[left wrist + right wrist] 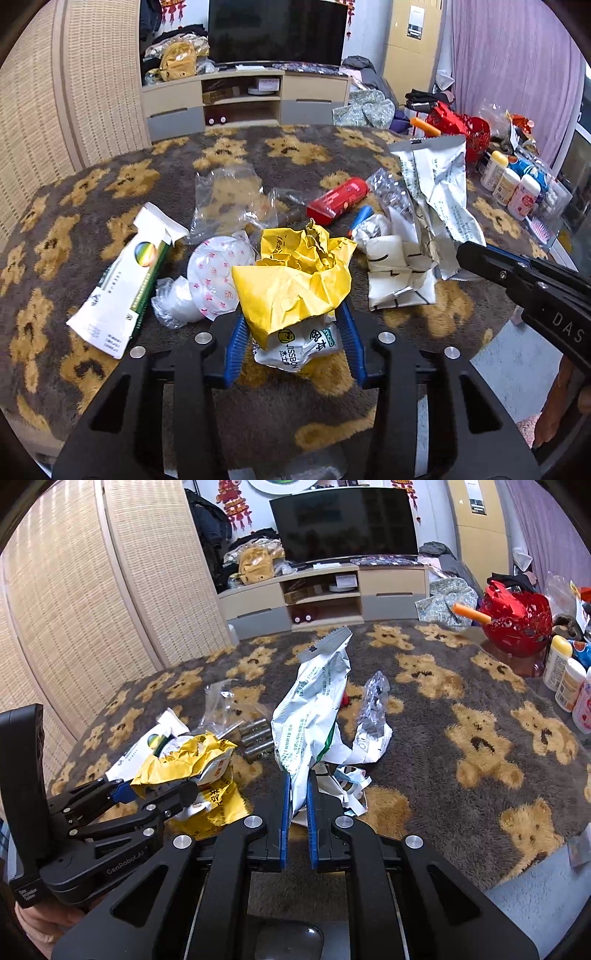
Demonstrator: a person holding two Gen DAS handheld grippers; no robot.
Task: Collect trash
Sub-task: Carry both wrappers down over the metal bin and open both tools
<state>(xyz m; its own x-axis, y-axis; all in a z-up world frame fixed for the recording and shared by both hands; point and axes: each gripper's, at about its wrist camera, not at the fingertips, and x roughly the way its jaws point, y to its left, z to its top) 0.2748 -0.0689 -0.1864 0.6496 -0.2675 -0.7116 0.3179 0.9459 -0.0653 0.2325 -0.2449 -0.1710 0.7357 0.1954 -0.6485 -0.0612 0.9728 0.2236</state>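
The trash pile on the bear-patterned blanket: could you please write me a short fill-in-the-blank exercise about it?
1. The left gripper has closed on a crumpled ____ wrapper.
2. The right gripper pinches a white and silver ____.
3. The basket beyond the pile is ____.
4. The open carton lies ____ of the yellow wrapper in the left wrist view.

Answers: yellow; bag; red; left

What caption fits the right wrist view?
Right gripper pinches a silver-white foil bag; left gripper clamps a yellow wrapper.
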